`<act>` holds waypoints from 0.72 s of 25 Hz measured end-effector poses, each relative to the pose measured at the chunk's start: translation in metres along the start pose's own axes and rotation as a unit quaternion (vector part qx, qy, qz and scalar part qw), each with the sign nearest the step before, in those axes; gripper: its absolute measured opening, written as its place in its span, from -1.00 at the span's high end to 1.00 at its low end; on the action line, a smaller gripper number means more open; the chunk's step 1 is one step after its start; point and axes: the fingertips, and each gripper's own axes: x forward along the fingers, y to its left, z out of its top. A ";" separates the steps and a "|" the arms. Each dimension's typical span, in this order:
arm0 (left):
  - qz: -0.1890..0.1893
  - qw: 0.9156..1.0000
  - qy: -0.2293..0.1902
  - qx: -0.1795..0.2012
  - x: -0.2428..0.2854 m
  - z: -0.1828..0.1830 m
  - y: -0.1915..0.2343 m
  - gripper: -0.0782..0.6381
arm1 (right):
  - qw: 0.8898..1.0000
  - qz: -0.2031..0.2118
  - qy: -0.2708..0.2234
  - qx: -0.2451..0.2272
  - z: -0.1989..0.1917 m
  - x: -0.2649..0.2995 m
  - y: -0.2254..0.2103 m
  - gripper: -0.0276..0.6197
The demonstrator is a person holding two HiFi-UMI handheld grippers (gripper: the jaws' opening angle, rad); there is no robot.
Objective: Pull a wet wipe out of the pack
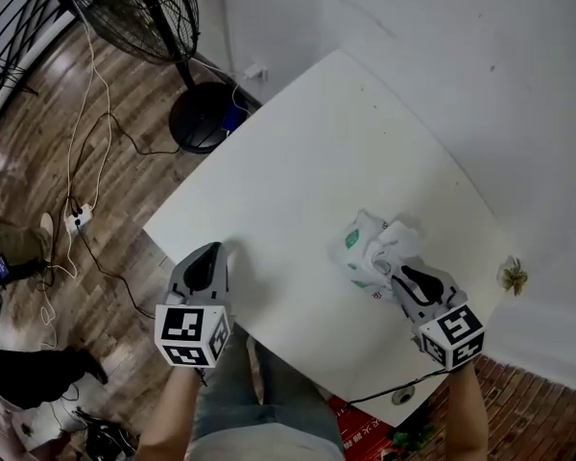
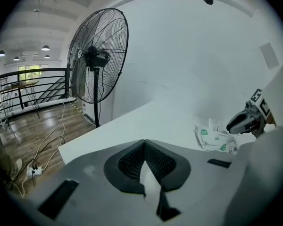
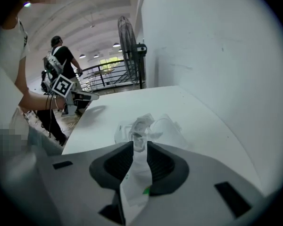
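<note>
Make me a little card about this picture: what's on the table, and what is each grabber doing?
Table: white table, with only the pack on it
Pack: wet wipe pack, lying near the right gripper
Right gripper: shut on a wet wipe that leads up from the pack
Left gripper: shut, holding nothing
Behind the table: black standing fan
</note>
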 end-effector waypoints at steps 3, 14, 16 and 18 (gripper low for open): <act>-0.004 1.000 0.007 0.008 -0.002 -0.002 -0.004 0.78 | 0.999 0.017 0.007 -0.033 -0.001 0.003 -0.001 0.63; -0.016 0.998 0.034 0.043 -0.002 -0.017 -0.015 0.78 | 0.985 0.103 0.031 -0.135 0.000 0.011 0.000 0.64; -0.018 0.998 0.036 0.049 -0.001 -0.019 -0.019 0.78 | 0.976 0.117 0.051 -0.174 -0.003 0.013 -0.001 0.64; -0.024 0.998 0.037 0.054 -0.001 -0.020 -0.024 0.78 | 0.967 0.135 0.065 -0.206 -0.006 0.015 0.002 0.64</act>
